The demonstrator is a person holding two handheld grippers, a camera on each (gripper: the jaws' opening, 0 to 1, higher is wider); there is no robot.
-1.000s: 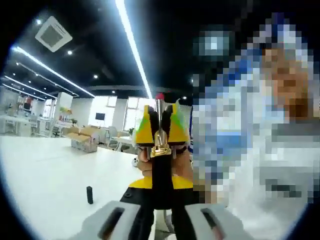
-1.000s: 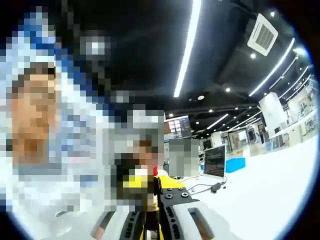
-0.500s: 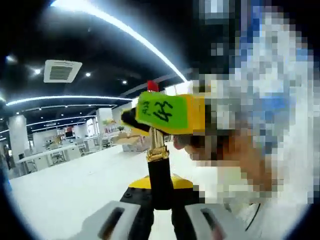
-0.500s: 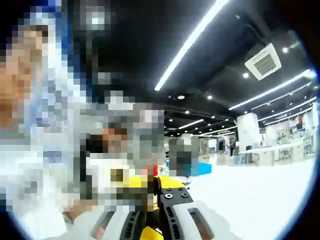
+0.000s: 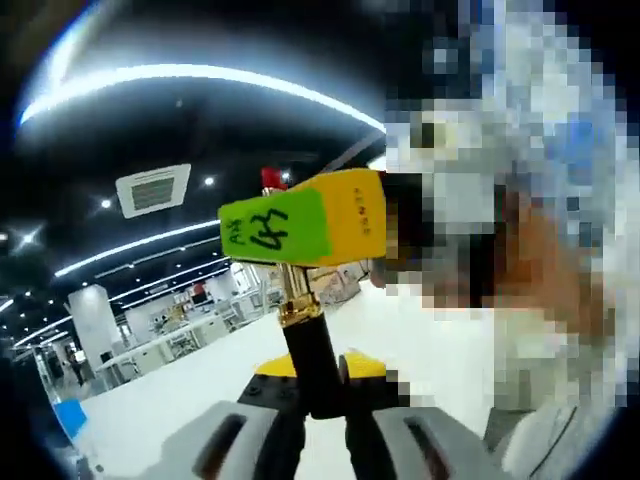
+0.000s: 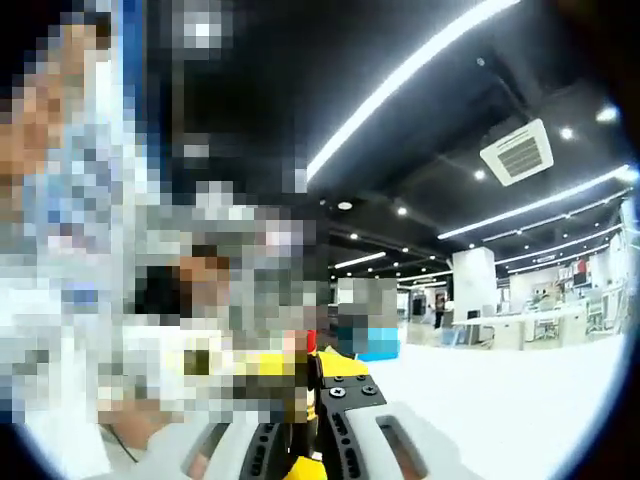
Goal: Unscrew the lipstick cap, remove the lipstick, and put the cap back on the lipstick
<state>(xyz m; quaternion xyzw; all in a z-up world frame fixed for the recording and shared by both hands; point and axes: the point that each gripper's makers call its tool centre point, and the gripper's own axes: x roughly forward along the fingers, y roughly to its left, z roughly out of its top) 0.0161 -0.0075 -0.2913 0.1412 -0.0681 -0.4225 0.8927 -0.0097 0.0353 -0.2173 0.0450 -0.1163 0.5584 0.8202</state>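
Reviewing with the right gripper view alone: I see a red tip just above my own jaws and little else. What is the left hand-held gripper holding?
Observer: In the left gripper view, the left hand-held gripper is clamped on the black base of the lipstick, below its gold collar.
Operator: Where does the right one grip?
Observer: The right hand-held gripper, with a green sticker on it, crosses the lipstick above that collar. The red tip pokes out beyond it.
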